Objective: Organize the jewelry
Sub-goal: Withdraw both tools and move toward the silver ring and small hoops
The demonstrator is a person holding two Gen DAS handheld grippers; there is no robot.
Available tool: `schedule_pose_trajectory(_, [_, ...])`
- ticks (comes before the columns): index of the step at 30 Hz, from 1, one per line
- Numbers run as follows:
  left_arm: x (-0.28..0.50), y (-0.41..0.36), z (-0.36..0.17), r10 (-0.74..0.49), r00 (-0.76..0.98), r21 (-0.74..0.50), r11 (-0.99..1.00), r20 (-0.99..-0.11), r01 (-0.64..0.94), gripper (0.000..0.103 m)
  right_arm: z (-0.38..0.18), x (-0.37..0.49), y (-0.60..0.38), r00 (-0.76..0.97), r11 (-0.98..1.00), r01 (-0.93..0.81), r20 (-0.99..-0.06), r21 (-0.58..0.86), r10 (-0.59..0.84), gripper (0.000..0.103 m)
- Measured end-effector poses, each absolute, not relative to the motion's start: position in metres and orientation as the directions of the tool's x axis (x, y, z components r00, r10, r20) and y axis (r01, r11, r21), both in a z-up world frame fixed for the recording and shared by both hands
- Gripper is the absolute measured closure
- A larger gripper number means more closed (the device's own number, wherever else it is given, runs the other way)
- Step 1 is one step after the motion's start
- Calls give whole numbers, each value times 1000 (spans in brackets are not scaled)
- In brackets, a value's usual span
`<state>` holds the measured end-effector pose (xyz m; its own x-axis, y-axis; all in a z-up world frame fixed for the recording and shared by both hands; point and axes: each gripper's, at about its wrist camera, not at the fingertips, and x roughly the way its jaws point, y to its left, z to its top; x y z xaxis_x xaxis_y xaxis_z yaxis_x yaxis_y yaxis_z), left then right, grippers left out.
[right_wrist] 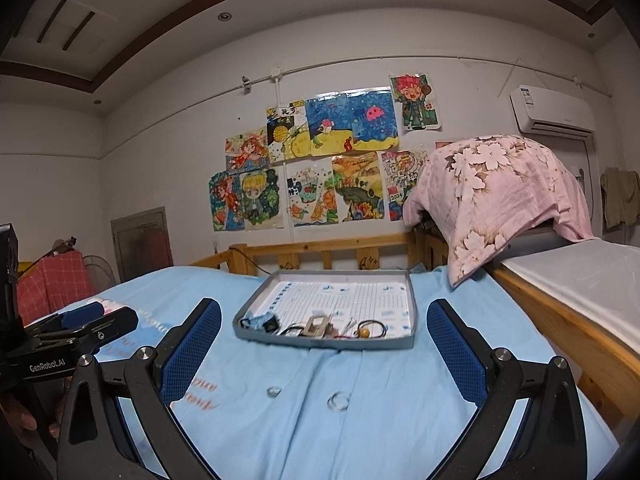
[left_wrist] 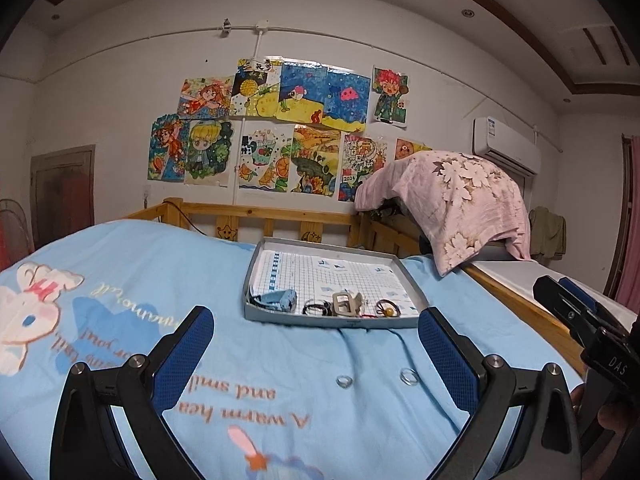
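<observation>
Jewelry: mostly parked in the grey tray in the middle of the bed, but two clear rings are loose on the blue sheet, on the near side of the tray.
Ring one: the smaller one, lying flat on the fabric, a bit left of its buddy.
Ring two: looks slightly bigger, same deal, flat on the sheet, well apart from the tray.
Left gripper: jaws spread wide, nothing in them, hovering over the sheet with both rings between the fingers in its view.
Right gripper: also wide open and empty, aimed at the same patch.
Risk, grip: imo these rings are thin, see-through and flat, so the pads could just slide over or flick one away.
Risk, bedding: soft sheet gives under pressure, so a ring could sink into a fold, or the fingers pinch cloth along with it.
Risk, crowding: both grippers point at the same spot, so they might bump.
Tray contents: along the near edge, a blue fabric piece, black hair ties, a beige clip, a loop with an amber bead.
Tray room: the far part is bare gridded paper lining.
</observation>
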<state>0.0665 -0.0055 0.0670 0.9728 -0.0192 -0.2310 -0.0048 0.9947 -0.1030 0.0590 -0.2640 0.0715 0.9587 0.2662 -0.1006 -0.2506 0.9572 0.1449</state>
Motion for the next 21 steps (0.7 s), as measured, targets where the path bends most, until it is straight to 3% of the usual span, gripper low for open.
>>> schedule_pose_trajectory(21, [174, 5, 35, -24, 948, -105, 994, -317, -9, 0, 47, 171, -250, 954, 968, -207, -191, 141, 232, 2])
